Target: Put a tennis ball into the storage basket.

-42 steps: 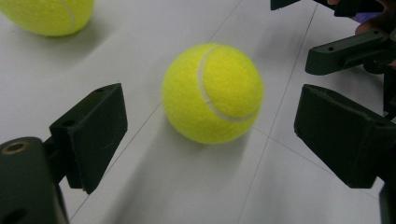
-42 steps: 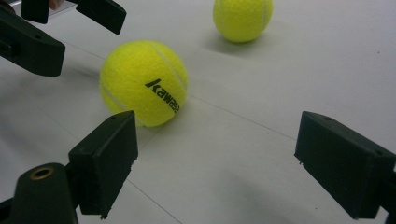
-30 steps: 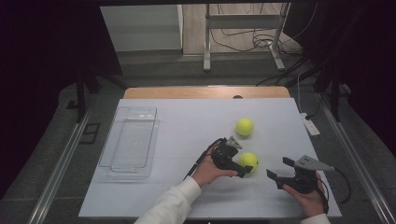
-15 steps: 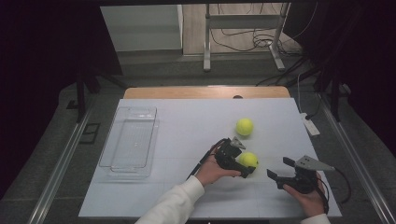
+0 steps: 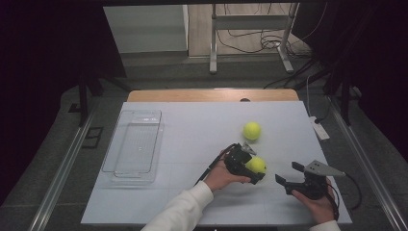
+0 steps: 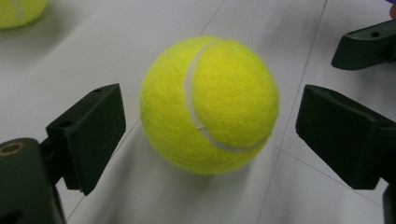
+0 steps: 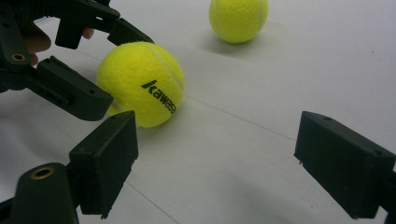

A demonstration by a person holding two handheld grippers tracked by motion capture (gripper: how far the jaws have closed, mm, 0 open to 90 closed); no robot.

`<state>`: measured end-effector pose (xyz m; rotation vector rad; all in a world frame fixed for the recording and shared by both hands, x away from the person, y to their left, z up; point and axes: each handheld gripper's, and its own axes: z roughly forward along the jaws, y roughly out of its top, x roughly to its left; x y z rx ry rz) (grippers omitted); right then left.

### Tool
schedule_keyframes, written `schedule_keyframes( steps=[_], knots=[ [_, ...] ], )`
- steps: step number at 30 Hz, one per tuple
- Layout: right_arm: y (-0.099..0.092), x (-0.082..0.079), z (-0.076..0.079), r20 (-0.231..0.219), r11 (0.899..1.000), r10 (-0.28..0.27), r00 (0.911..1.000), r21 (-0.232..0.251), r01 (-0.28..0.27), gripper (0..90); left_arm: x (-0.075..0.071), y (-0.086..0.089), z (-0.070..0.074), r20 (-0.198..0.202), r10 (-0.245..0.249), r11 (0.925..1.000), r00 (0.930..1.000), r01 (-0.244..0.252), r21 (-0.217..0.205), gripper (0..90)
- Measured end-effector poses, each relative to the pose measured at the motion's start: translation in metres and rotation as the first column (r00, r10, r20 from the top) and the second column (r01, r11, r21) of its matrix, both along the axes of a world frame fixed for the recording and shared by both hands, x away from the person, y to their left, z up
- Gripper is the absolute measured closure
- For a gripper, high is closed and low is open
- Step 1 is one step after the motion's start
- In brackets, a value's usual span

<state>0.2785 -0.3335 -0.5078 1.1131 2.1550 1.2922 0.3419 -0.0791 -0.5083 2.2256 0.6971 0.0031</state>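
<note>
Two tennis balls on the white table. Nearer tennis ball (image 5: 256,165) — yellow, lettered "kawasaki" on one side, resting on the table toward the front right corner, between the spread jaws of the left gripper (image 5: 250,169); a gap shows on each side in the left gripper view, so neither jaw touches it. Left gripper: jaws wide, holding nothing, gripped by the left hand (image 5: 222,176). Right gripper (image 5: 286,177): near the front right corner, just beside the ball, jaws wide apart and holding nothing. Second tennis ball (image 5: 251,130) — farther toward the back edge, lying free, apart from both grippers. Clear plastic tray (image 5: 134,146): along the left edge of the table, well apart from the balls.
</note>
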Motion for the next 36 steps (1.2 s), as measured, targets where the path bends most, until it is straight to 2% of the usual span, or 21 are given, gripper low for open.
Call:
schedule_keyframes(
  steps=[13,17,21,24,36],
  knots=[
    [-0.0004,-0.0001,0.0000,-0.001,1.000,-0.001,1.0000,0.000,0.001,14.0,0.0018,-0.0051,-0.0040,0.000,-0.010,0.9999,1.0000,0.010,0.013,11.0],
    [-0.0007,-0.0001,0.0001,-0.001,1.000,-0.002,1.0000,0.001,0.002,14.1,0.0017,-0.0073,-0.0051,-0.005,0.001,0.9998,1.0000,-0.001,0.019,12.8],
    [-0.0007,0.0000,0.0000,-0.001,1.000,-0.002,1.0000,0.000,0.002,14.1,0.0012,-0.0079,-0.0049,0.010,0.005,0.9995,0.9999,-0.006,0.032,19.2],
    [-0.0008,0.0000,0.0000,0.000,1.000,-0.003,1.0000,0.001,0.003,14.1,0.0015,-0.0077,-0.0050,0.004,0.006,0.9995,1.0000,-0.006,0.031,24.4],
    [-0.0016,0.0000,-0.0002,0.003,1.000,-0.006,1.0000,0.003,0.006,14.2,0.0023,-0.0026,-0.0001,0.028,0.006,0.9990,0.9996,-0.007,0.045,26.3]
  ],
)
